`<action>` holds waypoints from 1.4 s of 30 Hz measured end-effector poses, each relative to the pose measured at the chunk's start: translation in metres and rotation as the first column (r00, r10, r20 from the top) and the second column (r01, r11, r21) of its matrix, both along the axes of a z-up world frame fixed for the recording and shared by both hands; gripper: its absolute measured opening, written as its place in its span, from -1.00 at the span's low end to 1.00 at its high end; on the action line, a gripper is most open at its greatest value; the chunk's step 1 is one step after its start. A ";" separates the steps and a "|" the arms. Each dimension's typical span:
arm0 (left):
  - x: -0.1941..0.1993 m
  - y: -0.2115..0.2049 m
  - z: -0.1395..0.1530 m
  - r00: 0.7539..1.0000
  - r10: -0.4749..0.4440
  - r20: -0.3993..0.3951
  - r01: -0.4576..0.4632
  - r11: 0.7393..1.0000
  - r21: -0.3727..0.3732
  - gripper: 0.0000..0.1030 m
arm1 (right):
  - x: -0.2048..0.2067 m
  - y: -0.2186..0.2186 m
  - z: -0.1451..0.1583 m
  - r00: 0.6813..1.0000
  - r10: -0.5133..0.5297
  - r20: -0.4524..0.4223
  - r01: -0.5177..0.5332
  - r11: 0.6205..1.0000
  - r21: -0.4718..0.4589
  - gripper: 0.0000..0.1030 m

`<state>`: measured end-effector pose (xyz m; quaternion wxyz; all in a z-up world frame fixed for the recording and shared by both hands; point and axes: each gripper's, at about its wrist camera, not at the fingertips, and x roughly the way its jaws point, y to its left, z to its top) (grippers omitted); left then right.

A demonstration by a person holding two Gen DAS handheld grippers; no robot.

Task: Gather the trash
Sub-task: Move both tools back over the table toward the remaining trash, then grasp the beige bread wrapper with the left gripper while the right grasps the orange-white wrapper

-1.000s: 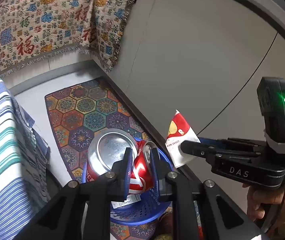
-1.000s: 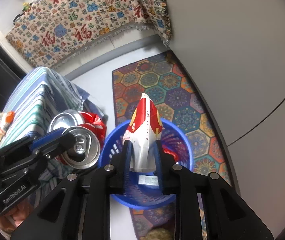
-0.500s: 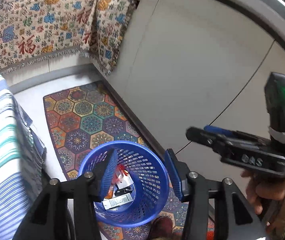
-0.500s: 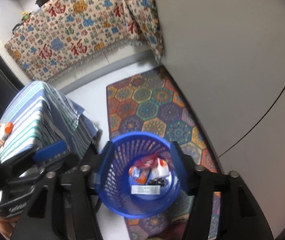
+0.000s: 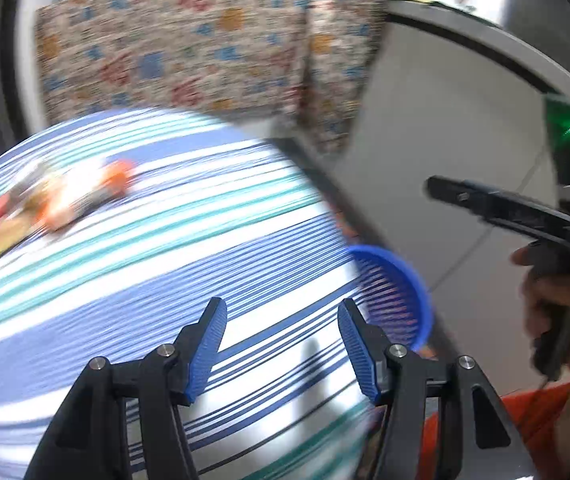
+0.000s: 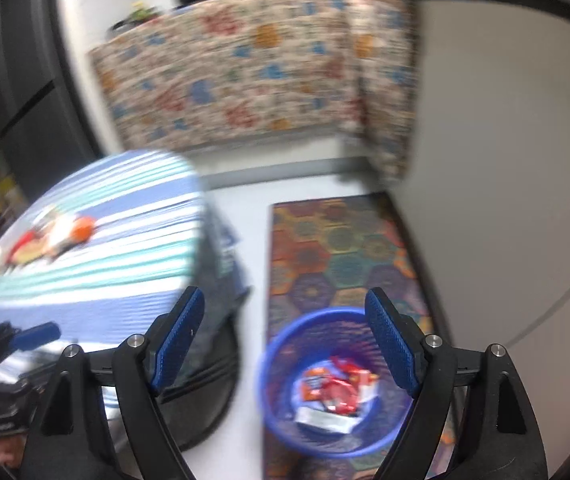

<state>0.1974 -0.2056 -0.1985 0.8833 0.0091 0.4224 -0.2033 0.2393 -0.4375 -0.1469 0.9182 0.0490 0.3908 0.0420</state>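
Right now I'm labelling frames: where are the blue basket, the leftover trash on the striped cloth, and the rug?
blue basket [image 6: 273, 364], right wrist view, left rim.
leftover trash [image 6: 59, 232], right wrist view, blurred pile's middle.
rug [image 6: 337, 240], right wrist view, bare hexagon pattern.

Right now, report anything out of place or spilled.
Nothing is spilled. Leftover trash lies on the striped tablecloth, too blurred to identify. The blue basket stands upright on the patterned rug with wrappers inside. Left gripper and right gripper are open, empty.

A striped cloth [image 5: 157, 272] is spread over the desk. A hexagon-patterned rug [image 6: 341, 248] is laid on the pale floor [image 6: 245, 208] beside it. A patterned blanket [image 6: 245, 68] is draped behind, against a grey wall [image 6: 505, 140].
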 end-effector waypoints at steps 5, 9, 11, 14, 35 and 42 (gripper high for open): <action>-0.012 0.083 -0.009 0.990 0.143 0.003 -0.143 0.987 0.073 0.14 | 0.001 0.096 -0.014 0.978 0.204 -0.037 -0.204 0.979 -0.008 0.63; -0.012 0.133 -0.009 0.976 0.218 0.000 -0.217 0.973 0.077 0.14 | -0.001 0.169 -0.030 0.935 0.348 -0.073 -0.352 0.935 -0.040 0.63; -0.008 0.152 -0.008 0.971 0.241 0.001 -0.240 0.968 0.074 0.14 | -0.001 0.197 -0.038 0.909 0.405 -0.094 -0.411 0.911 -0.047 0.63; 0.006 0.173 -0.009 0.969 0.246 0.003 -0.246 0.967 0.064 0.14 | 0.000 0.228 -0.050 0.878 0.464 -0.122 -0.473 0.879 -0.059 0.63; 0.121 0.213 -0.003 0.999 -0.015 0.044 0.010 0.992 0.124 0.27 | 0.001 0.246 -0.058 0.852 0.508 -0.126 -0.520 0.851 -0.081 0.88; 0.090 0.189 -0.001 0.957 -0.285 -0.056 0.286 0.958 0.010 0.24 | 0.005 0.239 -0.057 0.858 0.494 -0.139 -0.507 0.858 -0.077 0.88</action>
